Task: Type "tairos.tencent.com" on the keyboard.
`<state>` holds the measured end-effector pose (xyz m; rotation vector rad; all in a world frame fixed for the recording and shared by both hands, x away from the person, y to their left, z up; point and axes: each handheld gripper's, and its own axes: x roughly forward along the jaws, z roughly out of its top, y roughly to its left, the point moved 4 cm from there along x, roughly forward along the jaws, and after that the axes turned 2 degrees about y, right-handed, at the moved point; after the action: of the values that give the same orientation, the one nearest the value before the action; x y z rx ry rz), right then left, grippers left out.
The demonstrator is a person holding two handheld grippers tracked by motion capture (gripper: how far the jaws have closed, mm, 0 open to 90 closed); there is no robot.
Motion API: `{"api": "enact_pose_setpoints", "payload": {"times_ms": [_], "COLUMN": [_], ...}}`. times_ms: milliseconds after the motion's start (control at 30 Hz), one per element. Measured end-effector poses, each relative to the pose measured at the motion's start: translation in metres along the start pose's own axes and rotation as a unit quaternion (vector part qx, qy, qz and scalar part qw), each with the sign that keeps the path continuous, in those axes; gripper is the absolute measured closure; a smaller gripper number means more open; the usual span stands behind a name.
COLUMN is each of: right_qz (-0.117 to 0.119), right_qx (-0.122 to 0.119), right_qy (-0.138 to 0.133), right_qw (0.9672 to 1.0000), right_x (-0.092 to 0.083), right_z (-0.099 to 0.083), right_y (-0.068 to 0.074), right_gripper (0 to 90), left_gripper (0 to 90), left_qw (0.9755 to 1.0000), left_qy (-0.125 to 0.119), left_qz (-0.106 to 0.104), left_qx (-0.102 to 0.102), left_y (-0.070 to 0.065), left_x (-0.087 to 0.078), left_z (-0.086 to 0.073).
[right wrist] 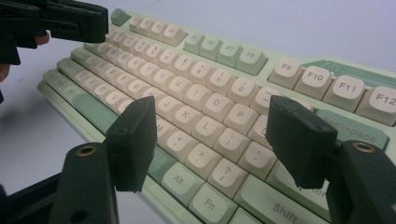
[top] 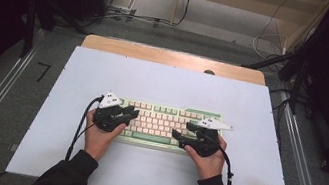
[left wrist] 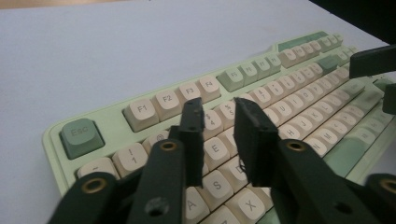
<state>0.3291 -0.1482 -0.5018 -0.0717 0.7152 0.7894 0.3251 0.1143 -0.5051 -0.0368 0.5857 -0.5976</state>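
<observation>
The keyboard (top: 163, 125), pale green with cream and green keycaps, lay flat near the middle of the white tabletop (top: 164, 80), its long side running across in front of the person. There were no containers on the tabletop, and nothing lay on the keyboard besides the two claws poised at its ends.

The left claw (left wrist: 219, 140) hovered over the keyboard's left end, above the letter keys near E and S. Its jaws stood narrowly apart with nothing between them; they pinched no key.

The right claw (right wrist: 210, 140) hung over the right end, its jaws spread wide across the keys from about K to the Enter side, gripping nothing. In the right gripper view the left claw appeared far off, over the top left corner of the keyboard.

Each claw was held in a hand in a dark sleeve (top: 69, 173), a black cable (top: 80, 124) trailing back from the left one.
</observation>
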Motion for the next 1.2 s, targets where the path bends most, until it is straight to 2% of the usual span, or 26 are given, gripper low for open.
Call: {"api": "enact_pose_setpoints", "payload": {"times_ms": [200,367,567,867,1200], "right_qz": [-0.001,0.0,0.001,0.001,0.001], "right_qx": [0.001,0.002,-0.001,-0.001,-0.001], "right_qy": [0.001,0.0,0.002,0.004,0.005], "right_qw": [1.0,1.0,1.0,1.0,1.0], "right_x": [-0.001,-0.001,0.0,0.001,0.002], "right_z": [-0.001,-0.001,-0.001,-0.002,-0.001], "right_y": [0.0,0.0,0.001,0.001,0.002], "right_gripper": [32.2,32.2,32.2,32.2,32.2], "left_gripper": [90.0,90.0,90.0,90.0,90.0], "left_qw": [0.9999,0.9998,0.9995,0.9988,0.9983], "left_qy": [0.008,0.013,0.024,0.04,0.05], "left_qz": [-0.008,-0.011,0.0,0.005,0.014], "left_qx": [0.01,0.014,0.018,0.028,0.026], "left_y": [-0.001,-0.002,0.0,-0.003,-0.004], "left_x": [0.002,0.004,0.01,0.018,0.02], "left_z": [0.0,-0.001,-0.003,-0.004,-0.005]}}
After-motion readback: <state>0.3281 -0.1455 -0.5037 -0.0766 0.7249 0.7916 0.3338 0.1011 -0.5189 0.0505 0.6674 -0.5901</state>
